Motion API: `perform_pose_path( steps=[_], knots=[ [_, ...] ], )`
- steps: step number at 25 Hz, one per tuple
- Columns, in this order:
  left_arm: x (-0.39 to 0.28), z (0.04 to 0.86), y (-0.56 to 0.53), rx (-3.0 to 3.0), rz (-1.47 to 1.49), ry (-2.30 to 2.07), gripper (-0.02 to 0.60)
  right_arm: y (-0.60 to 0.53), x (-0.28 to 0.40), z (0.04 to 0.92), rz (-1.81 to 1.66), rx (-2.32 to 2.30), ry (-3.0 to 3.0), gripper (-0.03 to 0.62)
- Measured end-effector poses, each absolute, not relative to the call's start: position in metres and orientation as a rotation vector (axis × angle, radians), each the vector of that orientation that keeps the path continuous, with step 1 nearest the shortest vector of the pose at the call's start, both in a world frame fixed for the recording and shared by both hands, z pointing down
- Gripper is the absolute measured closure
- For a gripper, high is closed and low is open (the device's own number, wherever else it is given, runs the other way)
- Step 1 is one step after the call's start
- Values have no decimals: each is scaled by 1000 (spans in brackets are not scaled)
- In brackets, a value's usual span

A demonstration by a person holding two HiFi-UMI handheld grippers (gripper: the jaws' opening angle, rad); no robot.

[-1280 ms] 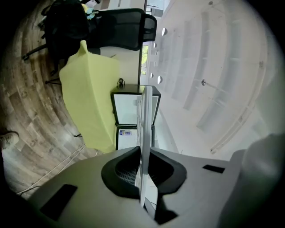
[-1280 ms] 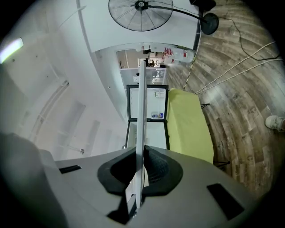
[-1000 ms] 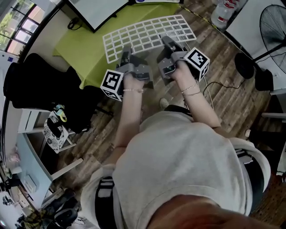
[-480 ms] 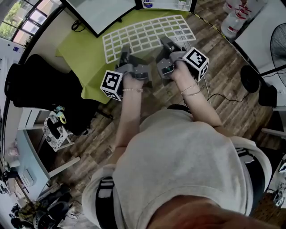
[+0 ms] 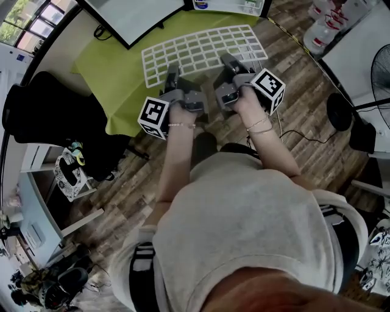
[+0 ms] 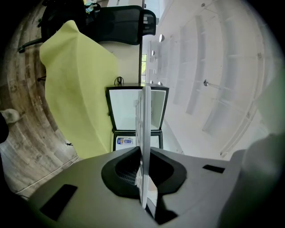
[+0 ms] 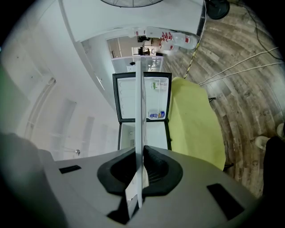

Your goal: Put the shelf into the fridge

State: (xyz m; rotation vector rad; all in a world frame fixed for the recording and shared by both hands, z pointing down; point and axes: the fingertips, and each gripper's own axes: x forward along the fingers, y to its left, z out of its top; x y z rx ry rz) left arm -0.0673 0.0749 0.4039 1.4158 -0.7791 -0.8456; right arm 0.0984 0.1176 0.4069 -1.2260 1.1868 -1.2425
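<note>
A white wire shelf [image 5: 204, 49] is held level over the green table, its far edge pointing at the open fridge [image 5: 225, 5] at the top of the head view. My left gripper [image 5: 172, 73] is shut on the shelf's near edge at the left. My right gripper [image 5: 226, 64] is shut on the same edge at the right. In the left gripper view the shelf [image 6: 145, 129] runs edge-on between the jaws of the left gripper [image 6: 143, 178], toward the open fridge [image 6: 127, 109]. In the right gripper view the shelf [image 7: 139, 111] is clamped edge-on in the right gripper [image 7: 140, 176], with the fridge [image 7: 153, 95] beyond it.
A table under a lime-green cloth [image 5: 116, 67] stands between me and the fridge. A black chair [image 5: 49, 122] is at the left, with a small white stand [image 5: 70, 177] below it. Water bottles [image 5: 332, 24], a fan base [image 5: 341, 113] and cables lie on the wooden floor at the right.
The person has moved a little forward, so the floor, fan and bottles have slid across the view. Both grippers still hold the shelf in the same pose.
</note>
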Motion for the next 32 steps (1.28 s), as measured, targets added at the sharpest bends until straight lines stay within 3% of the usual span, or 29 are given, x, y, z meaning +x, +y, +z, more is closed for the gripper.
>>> perform_pose_path(
  steps=[20,32],
  knots=[
    [-39,424,17,1436,-842,-746,557,69,124,430,-1182,-1218,1183,568],
    [-34,402,-115,1419,-876,-760,557,-67,131,406,-1189,-1209,1217,566]
  ],
)
